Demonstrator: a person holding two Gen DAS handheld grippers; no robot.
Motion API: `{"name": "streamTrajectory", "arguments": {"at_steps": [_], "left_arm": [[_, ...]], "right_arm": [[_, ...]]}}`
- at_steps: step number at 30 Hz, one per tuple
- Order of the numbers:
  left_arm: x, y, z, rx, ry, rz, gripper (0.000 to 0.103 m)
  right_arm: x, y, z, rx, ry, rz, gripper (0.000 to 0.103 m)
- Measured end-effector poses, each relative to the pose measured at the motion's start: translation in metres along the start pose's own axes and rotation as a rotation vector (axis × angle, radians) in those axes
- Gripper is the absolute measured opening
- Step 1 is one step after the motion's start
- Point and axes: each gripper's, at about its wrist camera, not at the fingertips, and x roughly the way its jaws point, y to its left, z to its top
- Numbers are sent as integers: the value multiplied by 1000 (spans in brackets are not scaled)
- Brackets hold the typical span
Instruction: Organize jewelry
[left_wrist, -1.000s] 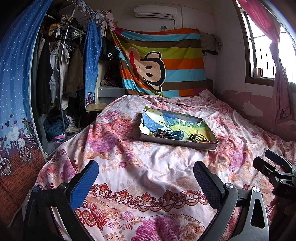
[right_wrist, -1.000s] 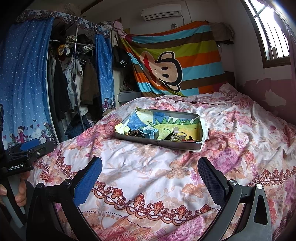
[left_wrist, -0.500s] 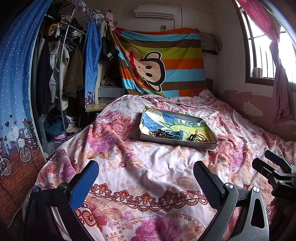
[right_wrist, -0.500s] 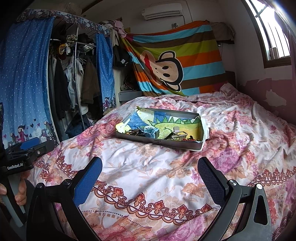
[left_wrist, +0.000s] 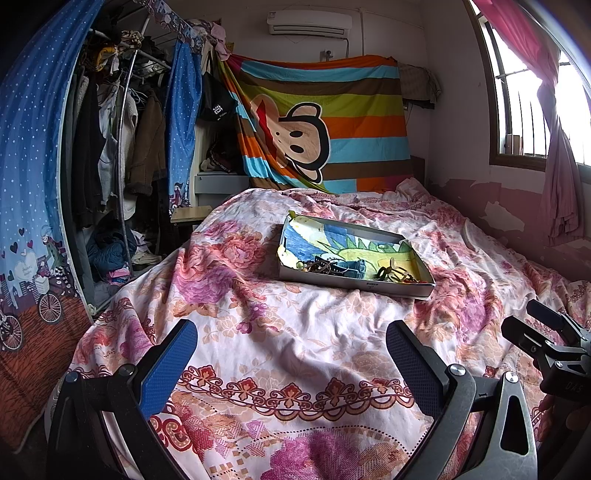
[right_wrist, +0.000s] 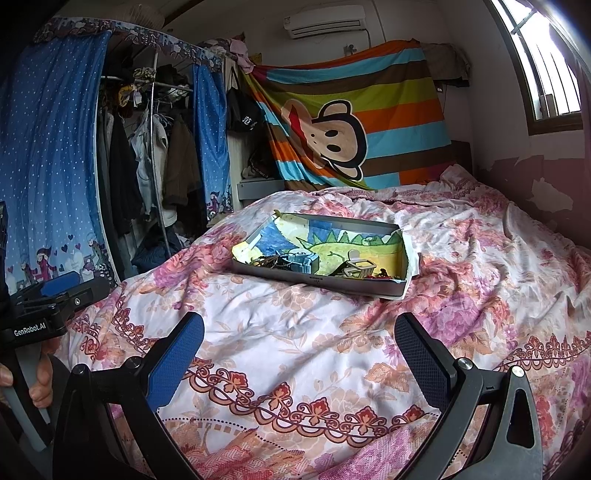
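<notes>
A shallow cardboard tray with a dinosaur drawing lining lies on the bed; it also shows in the right wrist view. In it lie a tangle of dark jewelry, a small blue box and a small wooden stand. My left gripper is open and empty, well short of the tray. My right gripper is open and empty, also short of the tray. The right gripper shows at the left view's right edge; the left one shows at the right view's left edge.
The floral bedspread covers the whole bed. An open wardrobe with hanging clothes stands to the left behind a blue curtain. A striped monkey cloth hangs on the far wall. A window is at right.
Both grippers have crept slightly forward toward the tray. Their jaws stay open and empty.
</notes>
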Motion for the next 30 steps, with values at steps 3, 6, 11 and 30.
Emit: {"name": "streamTrajectory", "arguments": {"at_steps": [3,6,11,30], "left_arm": [[0,0,0,0,0,0,103],[0,0,0,0,0,0,103],[0,0,0,0,0,0,103],[0,0,1,-1,1,0,103]], "right_arm": [[0,0,0,1,1,-1,101],[1,-1,1,1,1,0,101],[0,1,1,0,2,0,101],[-1,3,-1,-1,5,0,101]]}}
